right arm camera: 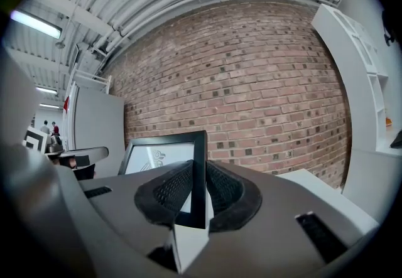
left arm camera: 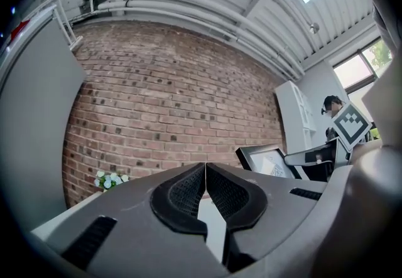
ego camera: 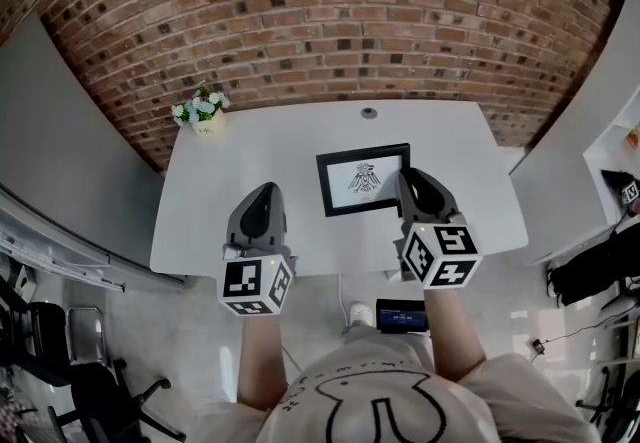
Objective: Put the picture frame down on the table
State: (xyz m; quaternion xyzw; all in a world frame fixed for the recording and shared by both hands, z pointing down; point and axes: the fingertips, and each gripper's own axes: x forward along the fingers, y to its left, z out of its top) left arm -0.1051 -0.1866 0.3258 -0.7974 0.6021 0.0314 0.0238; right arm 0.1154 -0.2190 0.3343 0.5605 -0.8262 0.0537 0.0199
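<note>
A black picture frame [ego camera: 362, 179] with a white mat and a small dark drawing is over the white table [ego camera: 280, 146], right of centre. My right gripper [ego camera: 407, 177] is shut on the frame's right edge; in the right gripper view the black frame edge [right arm camera: 199, 170] stands clamped between the two jaws. My left gripper [ego camera: 262, 201] is over the table's front left part, apart from the frame, jaws closed together with nothing between them [left arm camera: 205, 187]. The frame [left arm camera: 267, 160] shows off to the right in the left gripper view.
A small pot of white flowers [ego camera: 204, 112] stands at the table's back left corner. A round grommet [ego camera: 369, 113] sits near the back edge. A brick wall [ego camera: 330, 21] is behind the table. Office chairs [ego camera: 60, 361] are on the floor at left.
</note>
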